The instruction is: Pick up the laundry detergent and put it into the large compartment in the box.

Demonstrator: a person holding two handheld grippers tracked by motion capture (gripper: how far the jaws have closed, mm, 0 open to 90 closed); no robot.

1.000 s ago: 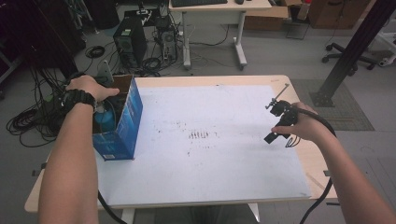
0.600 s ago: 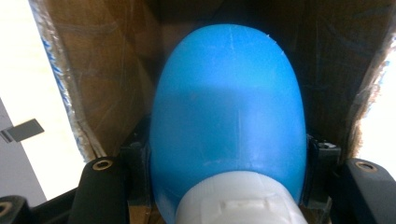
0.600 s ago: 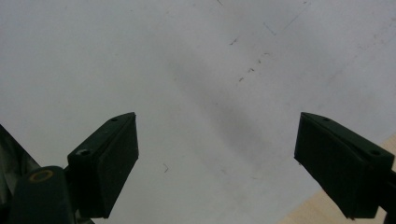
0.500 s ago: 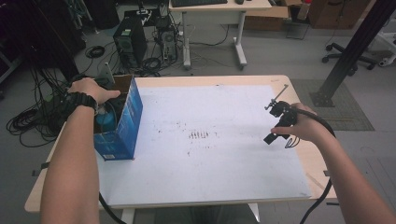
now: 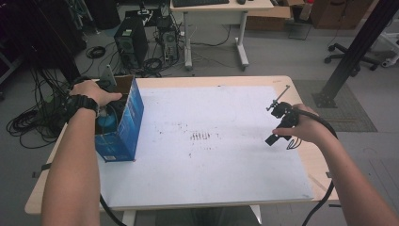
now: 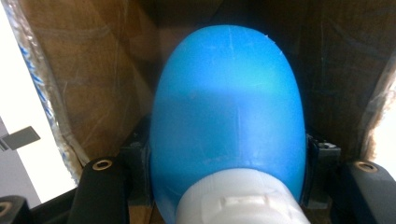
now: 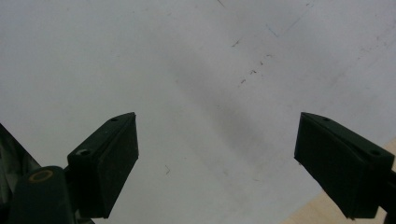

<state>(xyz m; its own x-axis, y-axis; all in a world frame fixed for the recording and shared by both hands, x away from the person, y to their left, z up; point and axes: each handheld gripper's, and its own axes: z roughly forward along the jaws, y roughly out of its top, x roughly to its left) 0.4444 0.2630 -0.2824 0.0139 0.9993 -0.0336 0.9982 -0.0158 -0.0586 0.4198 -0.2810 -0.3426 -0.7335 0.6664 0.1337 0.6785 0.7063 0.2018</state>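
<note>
A blue bottle (image 6: 229,102) with a white cap (image 6: 238,200) lies between the black jaws of my left gripper (image 6: 227,144), which is shut on it just above the cap. It sits inside an open cardboard box with a blue outside (image 5: 123,127) at the table's left edge. In the high view the left hand (image 5: 94,92) reaches into the box top, and a bit of the bottle (image 5: 107,123) shows beneath it. My right gripper (image 7: 217,154) hangs open over the white sheet (image 7: 187,56), nothing between its jaws. In the high view the right gripper (image 5: 281,120) sits near the table's right edge.
A white sheet (image 5: 207,141) with faint dark marks covers most of the wooden table (image 5: 301,89). Behind the table stand a computer tower (image 5: 128,42), cable tangles on the floor and a desk (image 5: 221,9). A black post (image 5: 353,52) rises at the right.
</note>
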